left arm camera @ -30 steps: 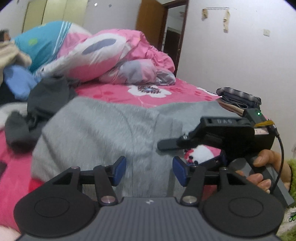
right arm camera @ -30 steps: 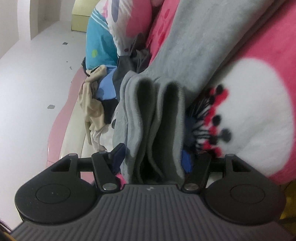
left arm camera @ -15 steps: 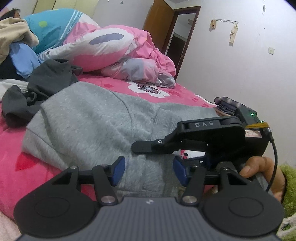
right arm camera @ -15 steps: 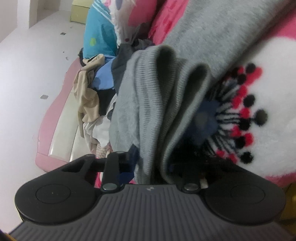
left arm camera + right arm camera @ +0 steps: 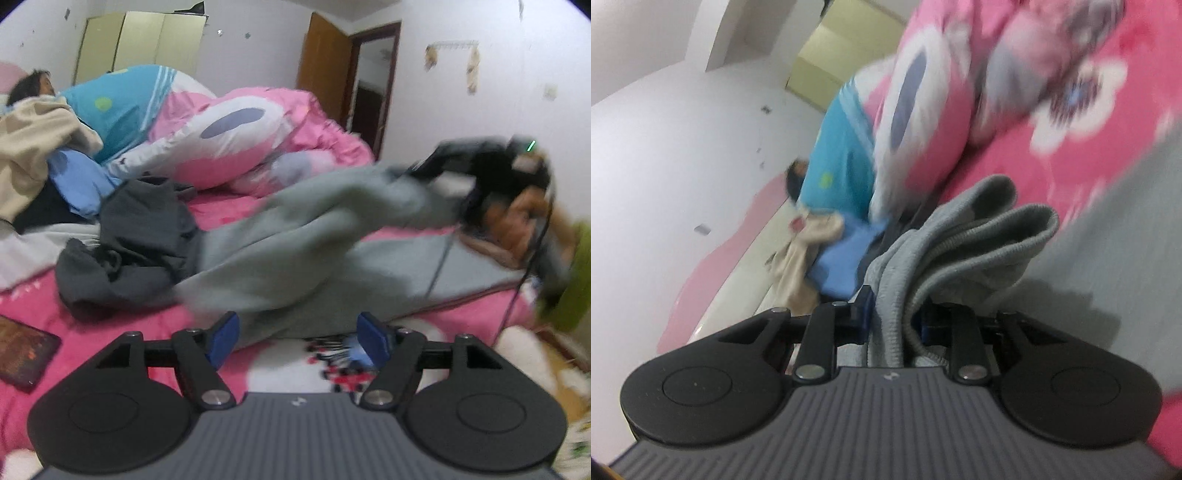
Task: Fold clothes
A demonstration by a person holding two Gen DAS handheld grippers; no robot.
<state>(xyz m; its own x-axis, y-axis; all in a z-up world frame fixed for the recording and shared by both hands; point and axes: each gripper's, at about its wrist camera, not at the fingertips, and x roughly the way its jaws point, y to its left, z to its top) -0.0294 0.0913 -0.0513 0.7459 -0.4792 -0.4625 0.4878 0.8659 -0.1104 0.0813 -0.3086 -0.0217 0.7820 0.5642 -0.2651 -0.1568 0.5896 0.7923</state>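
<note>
A grey sweatshirt (image 5: 295, 258) lies across the pink bed. My right gripper (image 5: 892, 317) is shut on its ribbed grey edge (image 5: 964, 236), which bunches between the blue pads. In the left wrist view the right gripper (image 5: 491, 166) is blurred at the upper right and lifts one end of the sweatshirt off the bed. My left gripper (image 5: 299, 334) is open and empty, low over the near edge of the bed, just in front of the sweatshirt.
A dark grey garment (image 5: 140, 236) lies left of the sweatshirt. A pink quilt (image 5: 240, 136), a blue pillow and a beige garment (image 5: 33, 147) are piled at the back. A dark tablet (image 5: 22, 352) lies at the left edge.
The right gripper has closed on the sweatshirt's edge and swung it up and back. The left gripper has pulled back, still open.
</note>
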